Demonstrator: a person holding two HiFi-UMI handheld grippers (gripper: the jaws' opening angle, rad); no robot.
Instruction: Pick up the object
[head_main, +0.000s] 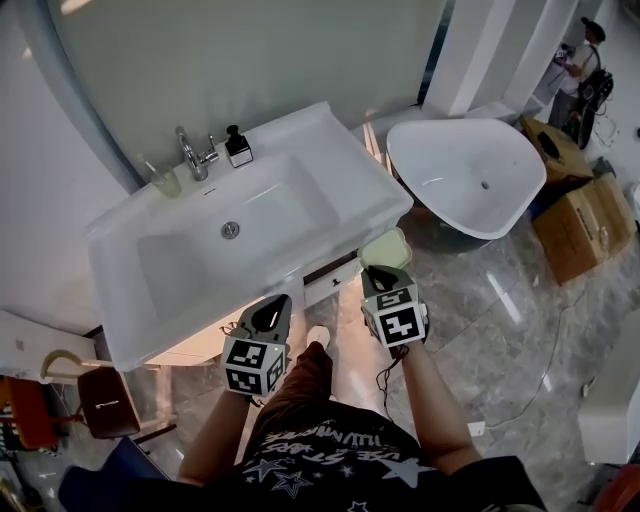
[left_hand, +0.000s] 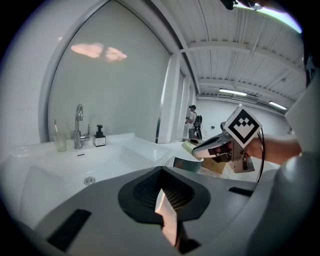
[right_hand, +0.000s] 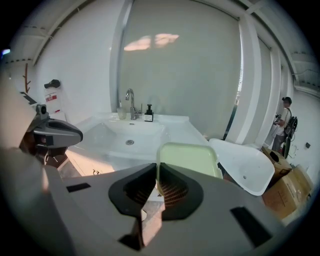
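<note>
A pale green, shallow rectangular dish (head_main: 386, 248) hangs in the air just off the front right corner of the white washbasin (head_main: 300, 140). My right gripper (head_main: 383, 272) is shut on its near rim. In the right gripper view the dish (right_hand: 190, 159) stands up beyond the closed jaws of that gripper (right_hand: 156, 175). My left gripper (head_main: 268, 314) is held to the left, in front of the basin's front edge. Seen in its own view, the left gripper (left_hand: 161, 172) has its jaws together with nothing between them. That view also shows the dish (left_hand: 188, 146) at the right gripper's tip.
At the back of the washbasin stand a chrome faucet (head_main: 190, 152), a soap bottle (head_main: 238, 146) and a glass (head_main: 166, 181). A white freestanding tub (head_main: 465, 175) sits to the right, cardboard boxes (head_main: 585, 225) beyond it. A person (head_main: 585, 60) stands far right. A brown stool (head_main: 108, 402) is at the lower left.
</note>
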